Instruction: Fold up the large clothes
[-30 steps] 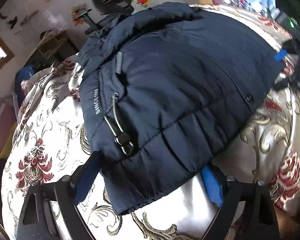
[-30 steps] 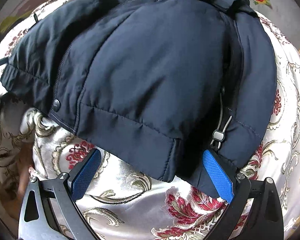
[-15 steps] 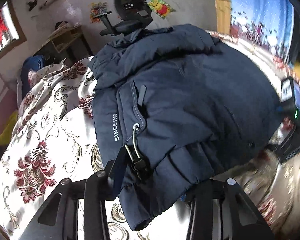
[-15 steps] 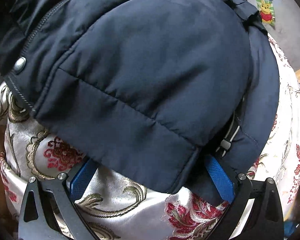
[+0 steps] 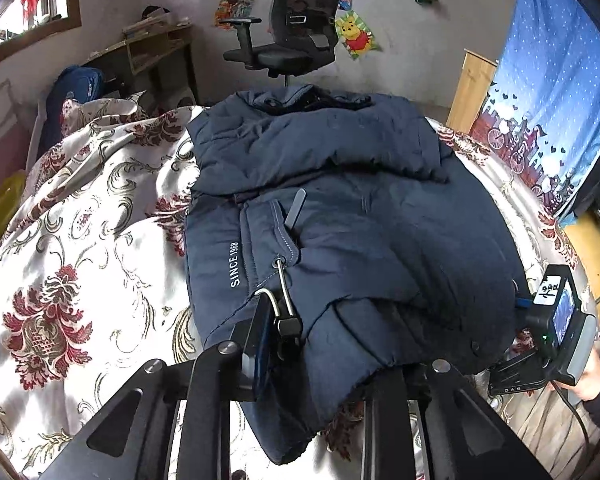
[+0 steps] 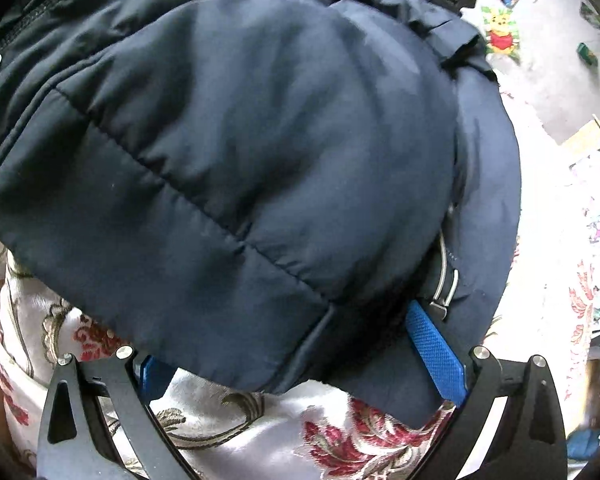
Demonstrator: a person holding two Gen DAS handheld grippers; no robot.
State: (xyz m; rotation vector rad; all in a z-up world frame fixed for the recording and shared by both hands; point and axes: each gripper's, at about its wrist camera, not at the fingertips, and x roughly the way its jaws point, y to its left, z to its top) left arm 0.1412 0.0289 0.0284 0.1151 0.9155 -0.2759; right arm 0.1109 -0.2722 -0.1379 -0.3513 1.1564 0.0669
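While the navy padded jacket (image 5: 340,216) lies on the bed's floral bedspread (image 5: 80,260), I see its long axis running from my near edge toward the far wall, collar end far, by the office chair (image 5: 296,28), and hem end near. Its upper part is doubled over into a thick ridge across the middle. My left hand-held gripper (image 5: 316,360) has just been closing, and its jaws now pinch the near-left hem corner, with the fabric bunched between them, just beside the drawcord toggle (image 5: 286,326) and the "SINCE 1968" print. My right hand-held gripper (image 6: 300,364) stands spread at the near-right hem: the blue pad (image 6: 436,354) on its right shows bare, the other sits tucked under the hem edge, and neither visibly presses on the cloth. In the left view, that hand-held gripper sits at the jacket's right edge, a hand (image 5: 590,376) behind it.
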